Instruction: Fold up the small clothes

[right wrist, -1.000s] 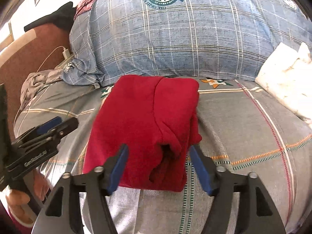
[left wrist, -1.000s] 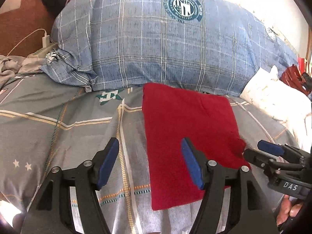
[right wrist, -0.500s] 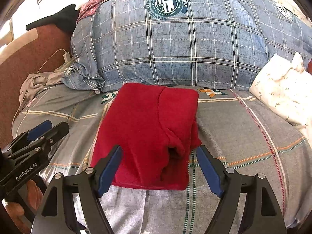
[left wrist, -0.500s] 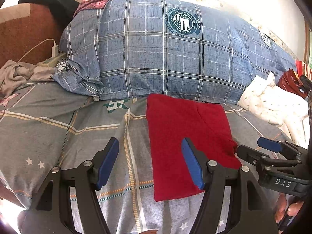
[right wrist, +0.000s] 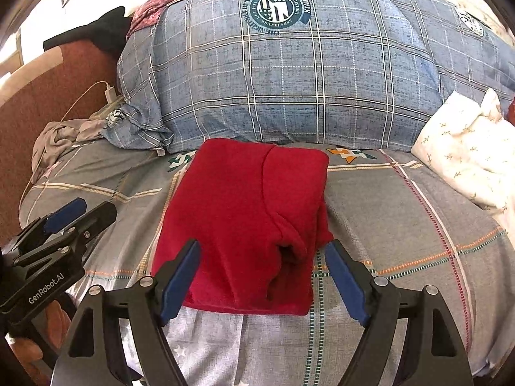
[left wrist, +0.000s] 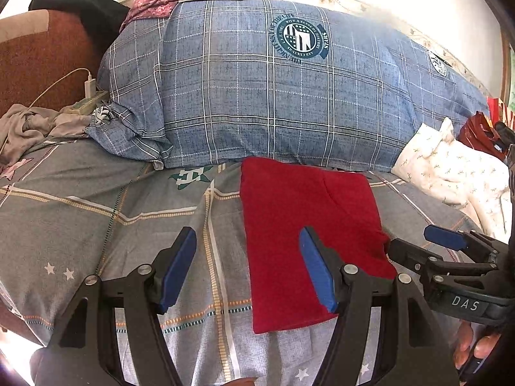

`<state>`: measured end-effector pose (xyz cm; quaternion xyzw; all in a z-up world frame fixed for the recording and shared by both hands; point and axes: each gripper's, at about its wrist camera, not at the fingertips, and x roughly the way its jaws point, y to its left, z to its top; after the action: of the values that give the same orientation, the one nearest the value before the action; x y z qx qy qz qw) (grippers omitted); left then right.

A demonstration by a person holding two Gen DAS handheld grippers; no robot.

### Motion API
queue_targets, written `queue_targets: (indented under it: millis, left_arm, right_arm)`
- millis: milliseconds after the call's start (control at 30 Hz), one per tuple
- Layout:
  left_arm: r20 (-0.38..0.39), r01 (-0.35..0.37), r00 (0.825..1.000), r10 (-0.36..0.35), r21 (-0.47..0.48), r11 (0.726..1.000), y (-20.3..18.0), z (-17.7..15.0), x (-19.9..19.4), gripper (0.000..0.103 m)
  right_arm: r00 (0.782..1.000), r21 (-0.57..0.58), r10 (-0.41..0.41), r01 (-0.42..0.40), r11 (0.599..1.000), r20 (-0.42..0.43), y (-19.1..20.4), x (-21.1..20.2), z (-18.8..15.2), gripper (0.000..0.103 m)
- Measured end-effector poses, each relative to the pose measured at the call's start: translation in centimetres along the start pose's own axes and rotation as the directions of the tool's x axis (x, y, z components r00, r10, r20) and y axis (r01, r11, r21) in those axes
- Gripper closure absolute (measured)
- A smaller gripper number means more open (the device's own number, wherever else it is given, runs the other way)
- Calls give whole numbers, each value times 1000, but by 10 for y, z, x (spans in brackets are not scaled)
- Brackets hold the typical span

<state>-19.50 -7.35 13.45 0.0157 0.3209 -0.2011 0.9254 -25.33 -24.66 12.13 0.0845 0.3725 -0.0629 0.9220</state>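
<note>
On the bed (right wrist: pixel 402 225), the red garment (right wrist: pixel 244 218) lies folded, long axis running 6 to 12 toward the pillow (right wrist: pixel 289 74). Its loose bulge at 5 o'clock could spring open if snagged. Both the right gripper (right wrist: pixel 262 281) and left gripper (left wrist: pixel 248 267) hang open, empty.

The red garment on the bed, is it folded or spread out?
Folded. The red garment lies as a compact rectangle on the bed sheet, layers doubled over, a tucked fold showing at its near edge.
</note>
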Motion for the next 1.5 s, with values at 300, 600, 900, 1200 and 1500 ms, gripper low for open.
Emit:
queue_targets:
  millis: [300, 600, 900, 1200, 1500]
  left_arm:
    - [-4, -2, 1000, 2, 2, 1000, 0, 0, 3, 37]
    - [-6, -3, 1000, 3, 0, 1000, 1, 0, 3, 37]
    - [-9, -1, 1000, 1, 4, 1000, -1, -1, 5, 37]
    - [-23, 2, 1000, -2, 1, 1000, 0, -3, 10, 37]
    - [-36, 16, 999, -16, 3, 1000, 1, -6, 21, 37]
  right_arm:
    - [1000, -7, 8, -8, 1000, -8, 3, 2, -1, 22]
    - [1000, -6, 9, -9, 1000, -17, 4, 6, -2, 22]
    - [999, -12, 14, -14, 1000, -30, 7, 10, -3, 22]
    - [999, -11, 15, -16, 1000, -39, 7, 15, -4, 22]
    - [998, -14, 22, -23, 1000, -65, 6, 27, -6, 22]
